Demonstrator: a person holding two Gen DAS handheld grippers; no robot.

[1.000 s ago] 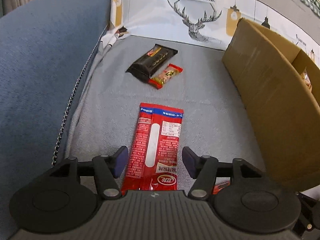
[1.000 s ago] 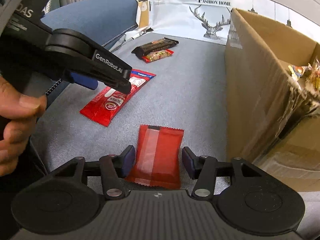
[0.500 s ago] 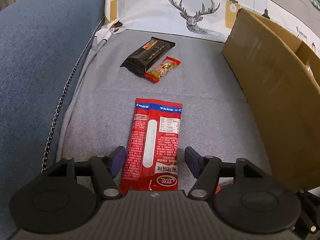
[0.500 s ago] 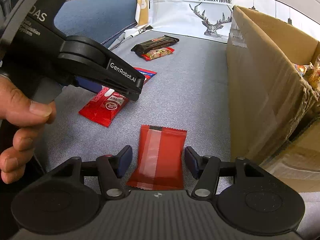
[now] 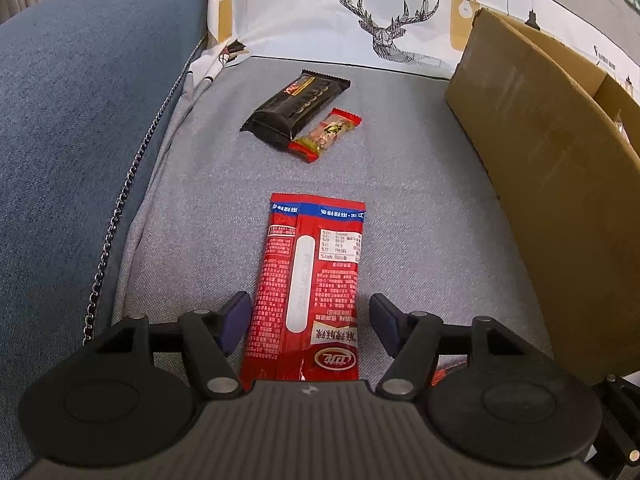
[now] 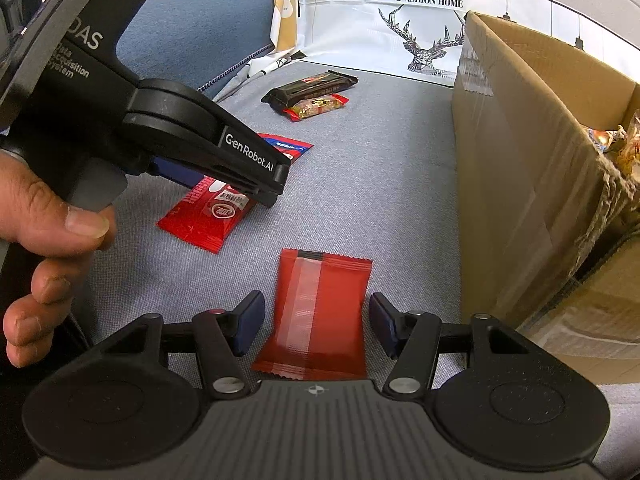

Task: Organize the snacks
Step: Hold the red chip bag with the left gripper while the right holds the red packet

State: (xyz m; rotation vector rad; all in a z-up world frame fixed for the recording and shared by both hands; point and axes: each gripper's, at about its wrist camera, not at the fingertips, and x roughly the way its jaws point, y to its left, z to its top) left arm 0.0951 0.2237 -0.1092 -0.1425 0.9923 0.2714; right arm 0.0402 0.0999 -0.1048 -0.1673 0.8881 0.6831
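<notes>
A long red snack packet (image 5: pixel 312 284) lies flat on the grey cushion, its near end between the open fingers of my left gripper (image 5: pixel 308 322). It also shows in the right wrist view (image 6: pixel 216 208), partly under the left gripper (image 6: pixel 256 184). A plain red packet (image 6: pixel 320 312) lies flat between the open fingers of my right gripper (image 6: pixel 316 322). Farther back lie a black bar (image 5: pixel 296 106) and a small red candy (image 5: pixel 326 134), touching. A cardboard box (image 6: pixel 532 148) stands on the right with several snacks (image 6: pixel 616 140) inside.
A blue sofa arm (image 5: pixel 72 120) with a metal chain (image 5: pixel 116 216) along its seam rises on the left. A white printed deer cloth (image 5: pixel 360 12) covers the sofa back. The box wall (image 5: pixel 552 184) stands close on the right.
Both grippers have edged forward over their packets, so each packet sits deeper between the open fingers. The fingers stay apart.
</notes>
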